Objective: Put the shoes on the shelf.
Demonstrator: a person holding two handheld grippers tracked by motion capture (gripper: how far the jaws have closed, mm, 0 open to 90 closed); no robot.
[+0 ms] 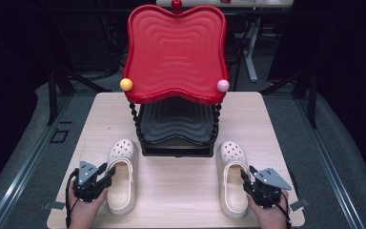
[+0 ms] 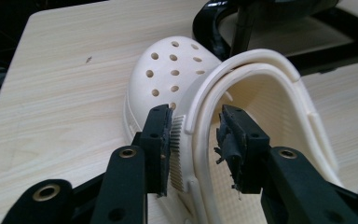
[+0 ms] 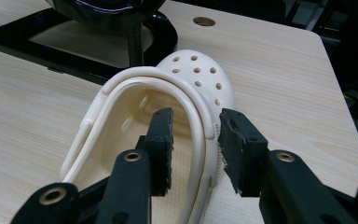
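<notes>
Clogs (image 1: pixel 122 174) (image 1: pixel 232 176) lie parallel, toes pointing toward the red-topped stand (image 1: pixel 176 52).

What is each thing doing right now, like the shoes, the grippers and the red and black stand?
Left clog: flat on the table, upright, toe toward the stand.
Right clog: flat on the table, upright, toe toward the stand.
Left gripper: jaws straddle the left clog's side wall, gaps showing, not clamped.
Right gripper: jaws straddle the right clog's side wall, not clamped.
Red tray: empty, on top.
Black tray: empty, underneath.
</notes>
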